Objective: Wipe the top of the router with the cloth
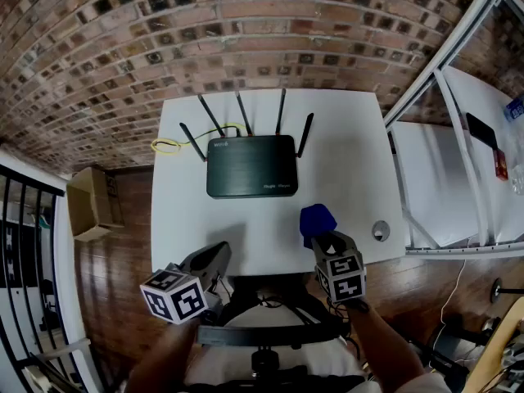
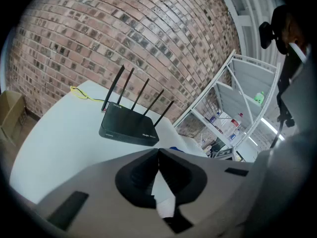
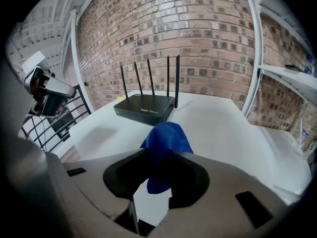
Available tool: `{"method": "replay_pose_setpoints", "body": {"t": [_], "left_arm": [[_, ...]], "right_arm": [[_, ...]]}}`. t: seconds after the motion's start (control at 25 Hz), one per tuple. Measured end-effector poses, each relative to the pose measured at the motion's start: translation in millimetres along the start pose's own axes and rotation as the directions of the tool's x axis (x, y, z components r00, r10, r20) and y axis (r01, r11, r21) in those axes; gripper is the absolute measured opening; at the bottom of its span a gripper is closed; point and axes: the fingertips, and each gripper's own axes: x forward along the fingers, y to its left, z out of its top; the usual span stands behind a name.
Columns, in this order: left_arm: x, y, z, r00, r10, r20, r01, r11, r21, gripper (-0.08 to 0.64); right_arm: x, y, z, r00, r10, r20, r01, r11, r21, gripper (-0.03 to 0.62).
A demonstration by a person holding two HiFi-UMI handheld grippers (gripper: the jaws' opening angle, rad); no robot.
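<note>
A black router [image 1: 250, 165] with several upright antennas sits toward the back middle of the white table [image 1: 344, 154]; it also shows in the left gripper view [image 2: 130, 125] and the right gripper view [image 3: 144, 108]. My right gripper [image 1: 321, 234] is shut on a blue cloth [image 1: 317, 219], held over the table's front right, short of the router. The cloth [image 3: 163, 148] bunches out between the jaws. My left gripper [image 1: 214, 260] hovers at the table's front edge, left of the right one, shut and empty [image 2: 157, 155].
A yellow cable [image 1: 176, 143] loops behind the router's left side. A small round metal object [image 1: 381, 231] lies at the table's front right. A white shelf unit [image 1: 458, 137] stands to the right, a cardboard box [image 1: 90, 203] on the floor to the left.
</note>
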Motion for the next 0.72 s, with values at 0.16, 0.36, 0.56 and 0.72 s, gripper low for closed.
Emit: {"method": "replay_pose_setpoints", "body": {"t": [0.16, 0.36, 0.56, 0.72], "left_arm": [[-7, 3, 8, 1.0, -0.022, 0.005, 0.022, 0.999, 0.03, 0.029], [-18, 11, 13, 0.999, -0.048, 0.011, 0.048, 0.997, 0.063, 0.029], [-31, 24, 18, 0.997, -0.08, 0.002, 0.08, 0.993, 0.089, 0.029], [-44, 38, 22, 0.995, -0.103, -0.017, 0.104, 0.989, 0.106, 0.03]], "right_arm": [[-2, 12, 13, 1.0, 0.002, 0.0, -0.002, 1.0, 0.011, 0.129], [0, 29, 17, 1.0, -0.024, -0.019, 0.024, 1.0, -0.001, 0.129], [6, 46, 29, 0.999, -0.05, -0.01, 0.05, 0.999, 0.005, 0.129], [11, 63, 39, 0.997, -0.071, 0.001, 0.071, 0.997, 0.022, 0.129]]}}
